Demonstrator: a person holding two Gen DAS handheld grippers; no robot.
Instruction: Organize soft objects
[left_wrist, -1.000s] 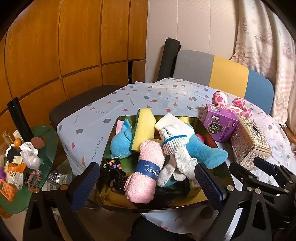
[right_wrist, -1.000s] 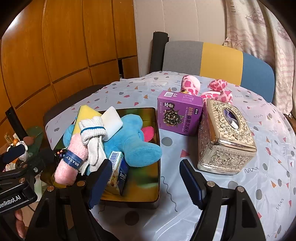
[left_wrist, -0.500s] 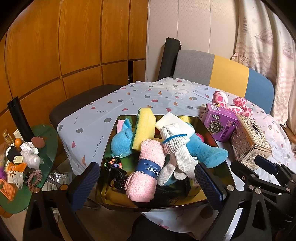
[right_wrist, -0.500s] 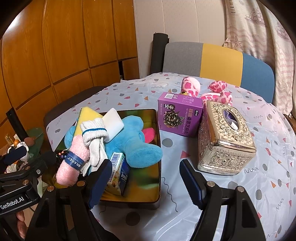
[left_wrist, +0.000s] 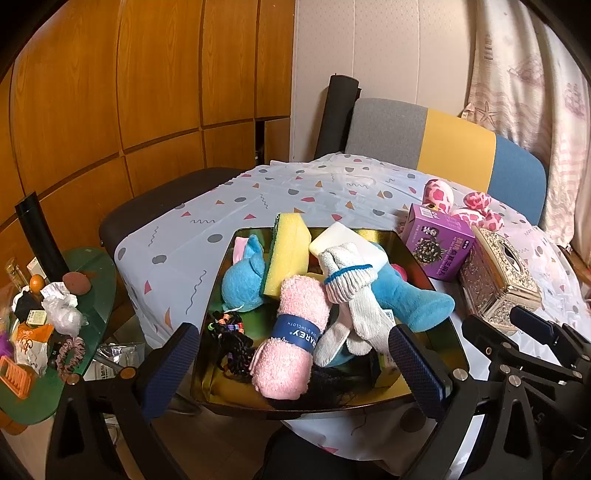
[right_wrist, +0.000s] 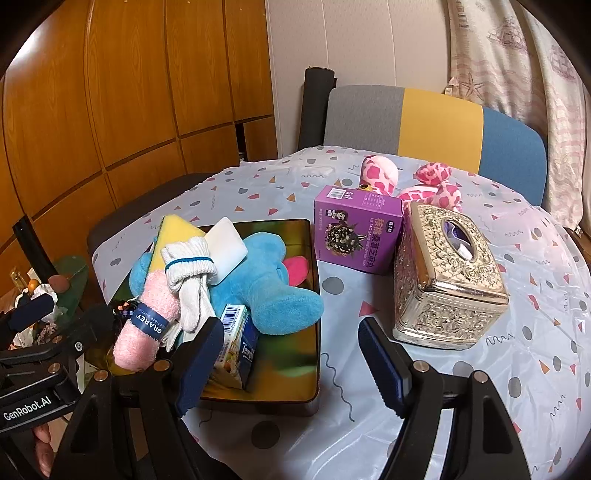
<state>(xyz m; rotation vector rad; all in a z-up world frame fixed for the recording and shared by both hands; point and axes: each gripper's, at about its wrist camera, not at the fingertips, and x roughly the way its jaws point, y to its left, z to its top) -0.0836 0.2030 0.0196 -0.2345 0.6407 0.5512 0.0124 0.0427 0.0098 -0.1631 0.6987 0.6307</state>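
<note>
A shiny gold tray (left_wrist: 218, 295) (right_wrist: 310, 354) on the table holds a pile of soft things: a pink rolled towel (left_wrist: 291, 332) (right_wrist: 147, 317), white gloves (left_wrist: 354, 295) (right_wrist: 192, 273), a blue plush toy (left_wrist: 410, 299) (right_wrist: 269, 280), a yellow sponge (left_wrist: 288, 251) (right_wrist: 173, 232), a white sponge (right_wrist: 225, 247), dark hair ties (left_wrist: 229, 332) and a tissue pack (right_wrist: 240, 343). My left gripper (left_wrist: 291, 365) is open and empty, just before the tray's near edge. My right gripper (right_wrist: 291, 362) is open and empty over the tray's near right corner.
A purple box (right_wrist: 354, 236) (left_wrist: 439, 247), an ornate gold tissue box (right_wrist: 447, 277) (left_wrist: 498, 280) and a pink spotted plush (right_wrist: 406, 181) stand on the patterned tablecloth right of the tray. A chair (right_wrist: 436, 122) is behind the table. A cluttered green side table (left_wrist: 48, 325) is at left.
Both views have shifted very slightly; both grippers stay open and nothing in the tray has moved.
</note>
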